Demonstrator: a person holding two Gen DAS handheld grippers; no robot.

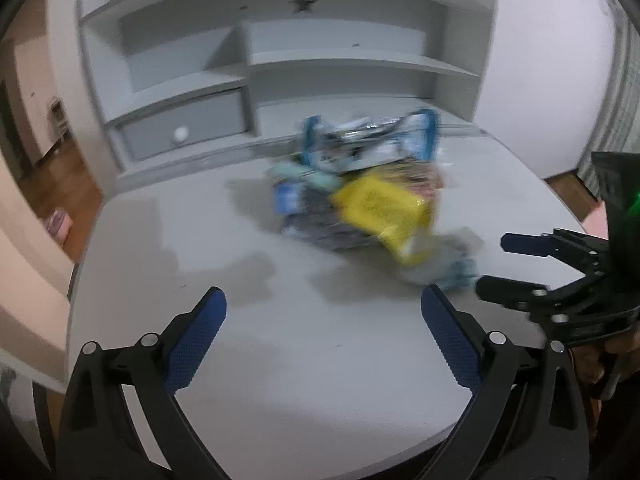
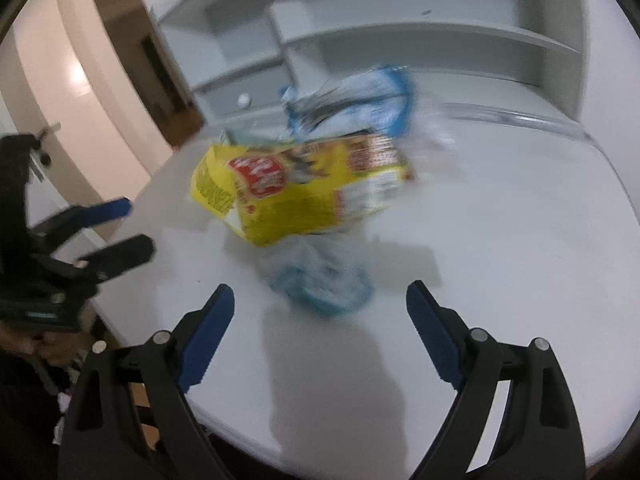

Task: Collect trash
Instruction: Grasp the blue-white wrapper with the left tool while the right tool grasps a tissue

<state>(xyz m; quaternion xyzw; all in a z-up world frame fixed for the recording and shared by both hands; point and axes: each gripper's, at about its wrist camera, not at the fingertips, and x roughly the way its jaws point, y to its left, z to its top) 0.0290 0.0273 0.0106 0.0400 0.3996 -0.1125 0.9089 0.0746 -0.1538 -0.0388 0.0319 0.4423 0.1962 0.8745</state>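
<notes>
A blurred heap of trash lies in the middle of the white table (image 1: 240,360). It holds a yellow snack bag (image 1: 380,208) (image 2: 296,192), a blue and silver wrapper (image 1: 368,136) (image 2: 352,100) behind it, and a crumpled clear bluish plastic piece (image 1: 452,268) (image 2: 320,280) at the front. My left gripper (image 1: 324,304) hangs open over bare table, short of the heap. My right gripper (image 2: 320,300) is open too, with the bluish plastic just beyond its fingertips; nothing is between its pads. Each gripper also shows in the other's view, the right gripper (image 1: 496,268) and the left gripper (image 2: 138,228).
A grey shelf unit (image 1: 280,60) with a drawer and white knob (image 1: 181,134) stands against the wall behind the table. Wooden floor (image 1: 68,184) and a doorway lie to the left. The table's near edge runs just under both grippers.
</notes>
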